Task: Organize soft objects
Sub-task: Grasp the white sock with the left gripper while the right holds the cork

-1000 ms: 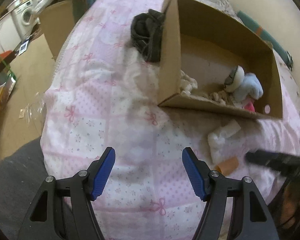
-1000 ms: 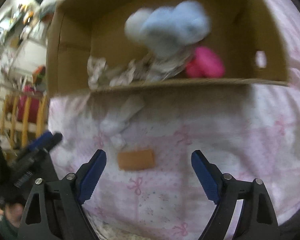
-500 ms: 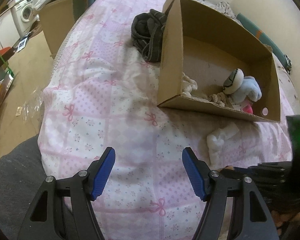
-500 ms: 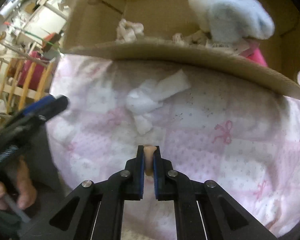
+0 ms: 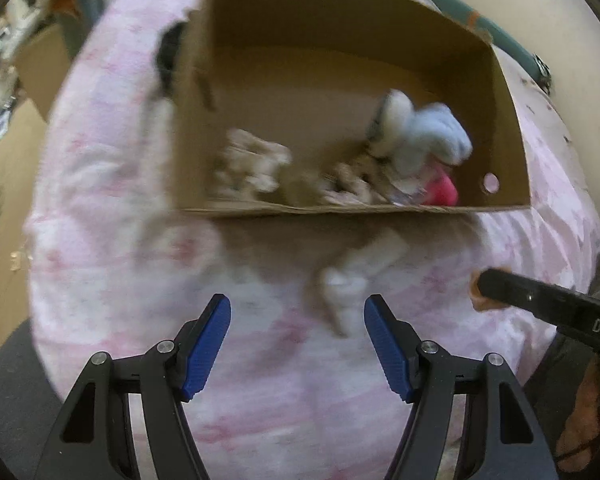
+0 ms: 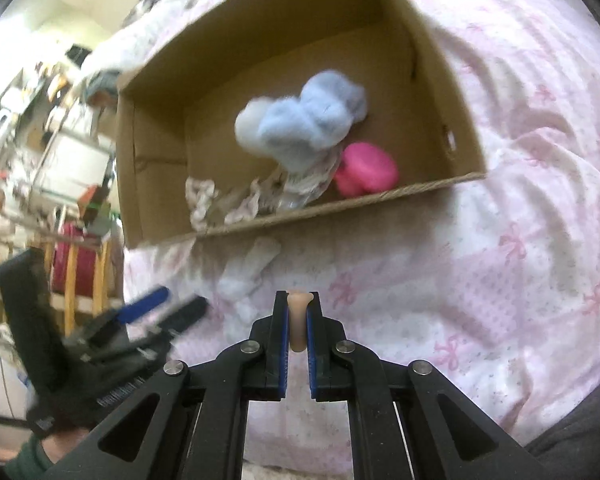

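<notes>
- Here the right gripper has its jaws closed on a small peach-coloured soft piece, held above the pink bedspread just in front of the cardboard box.
- The left gripper hangs over the same bedspread with its jaws wide apart and nothing between them.
- A white soft object lies on the bedspread between the left gripper and the near wall of the box; in the right wrist view it sits just beyond the clamped piece.
- Inside the box, a light blue plush toy rests against a pink item near the right end.
- Pale crumpled fabric pieces lie along the near wall, to the left of the plush.
- The left wrist view is blurred, so finer detail there cannot be told.
</notes>
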Motion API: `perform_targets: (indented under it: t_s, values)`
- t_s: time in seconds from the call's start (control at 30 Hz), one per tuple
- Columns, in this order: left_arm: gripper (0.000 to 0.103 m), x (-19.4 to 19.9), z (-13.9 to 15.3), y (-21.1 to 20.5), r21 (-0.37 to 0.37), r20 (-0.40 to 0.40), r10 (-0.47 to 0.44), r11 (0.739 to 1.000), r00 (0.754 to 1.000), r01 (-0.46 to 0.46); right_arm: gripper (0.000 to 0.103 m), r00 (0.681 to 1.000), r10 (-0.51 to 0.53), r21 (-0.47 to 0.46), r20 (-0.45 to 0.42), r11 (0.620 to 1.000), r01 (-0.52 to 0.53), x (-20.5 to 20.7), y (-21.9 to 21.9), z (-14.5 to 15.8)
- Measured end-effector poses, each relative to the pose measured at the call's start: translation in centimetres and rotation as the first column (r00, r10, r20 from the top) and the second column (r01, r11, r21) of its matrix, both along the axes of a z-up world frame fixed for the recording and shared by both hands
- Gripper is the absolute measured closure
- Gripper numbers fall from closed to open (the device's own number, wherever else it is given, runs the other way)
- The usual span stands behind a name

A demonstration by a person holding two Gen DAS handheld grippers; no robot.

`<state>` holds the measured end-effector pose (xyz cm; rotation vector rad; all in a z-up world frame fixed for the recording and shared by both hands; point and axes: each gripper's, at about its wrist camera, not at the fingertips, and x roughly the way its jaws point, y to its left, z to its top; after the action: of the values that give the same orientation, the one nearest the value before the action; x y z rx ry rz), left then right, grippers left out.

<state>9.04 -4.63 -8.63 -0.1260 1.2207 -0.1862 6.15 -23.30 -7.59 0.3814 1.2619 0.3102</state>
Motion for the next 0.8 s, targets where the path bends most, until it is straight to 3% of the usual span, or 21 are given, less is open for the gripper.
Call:
perform_targets:
  t_s: [0.3,0.37,0.5,0.6,0.8]
  values:
    - [0.039,3.4,-1.8,-3.7,0.043,-0.064,0.001,0.999,0.998,0.002,0.095,0.998,-0.064,0.07,-0.009,0.995,0.064,1.1,-2.5,0.3]
    - [0.047,4.0,-2.2,-3.9,0.044,-0.081,0.007,0.999,0.997,-0.003,0.095,0.998,-0.063,0.082,-0.01,0.995,0.063,1.0,-3.0,0.6]
    - [0.079,5.0,-3.8,-4.0,0.017,-0.145,0.015,1.0,0.989,-0.013,0.095,0.999,-0.05,0.109,-0.014,0.993,0.051,0.8,-3.1,0.9]
    - [0.08,4.9,-3.4,-3.6,0.0,-0.117,0.025,1.0,0.993,-0.025,0.095,0.999,-0.045,0.122,-0.005,0.991,0.045,0.8,-3.0,1.1]
    - [0.08,3.4,-3.4,-1.8,0.045,-0.116,0.062,0.997,0.991,-0.057,0.095,0.999,-0.041,0.131,0.002,0.991,0.04,0.7,-2.7,1.3]
